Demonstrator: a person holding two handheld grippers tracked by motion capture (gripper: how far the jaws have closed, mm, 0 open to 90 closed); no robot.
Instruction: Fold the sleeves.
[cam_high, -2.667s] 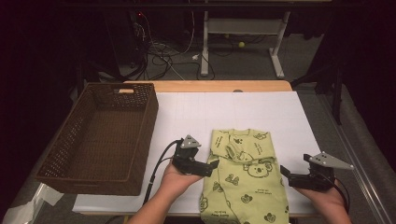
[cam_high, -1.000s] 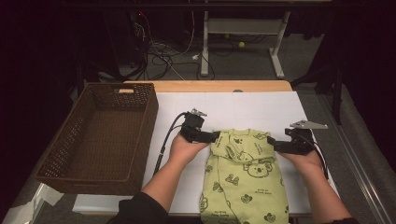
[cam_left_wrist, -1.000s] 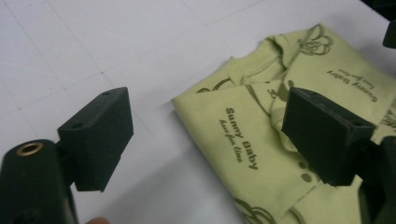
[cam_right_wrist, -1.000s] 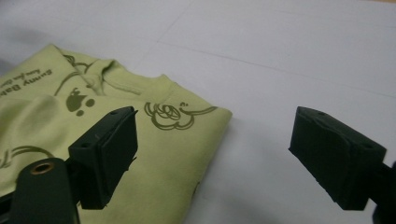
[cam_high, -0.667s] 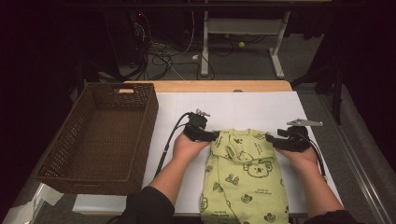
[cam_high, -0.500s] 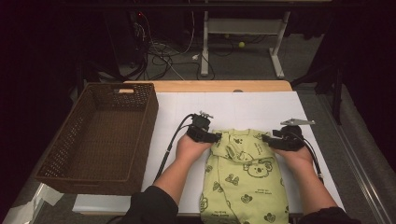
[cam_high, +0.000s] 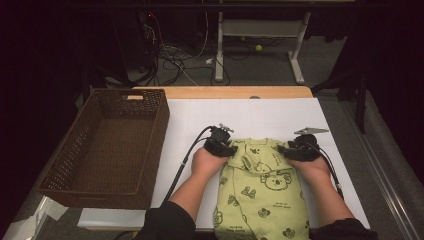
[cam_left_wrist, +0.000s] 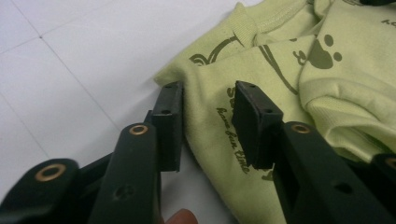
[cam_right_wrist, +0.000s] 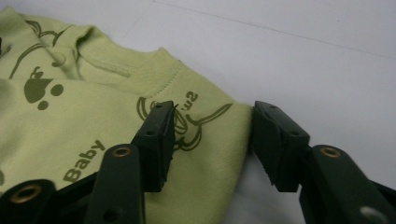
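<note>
Straddling shirt (cam_high: 262, 185) corners (both tools closing)

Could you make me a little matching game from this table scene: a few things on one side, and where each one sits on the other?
Things:
1. wicker basket
2. green baby shirt
3. left claw
4. right claw

Places:
A. at the shirt's top right corner
B. flat on the white table, between the hands
C. at the table's left edge
D. at the shirt's top left corner

Pairs: 1-C, 2-B, 3-D, 4-A
</note>
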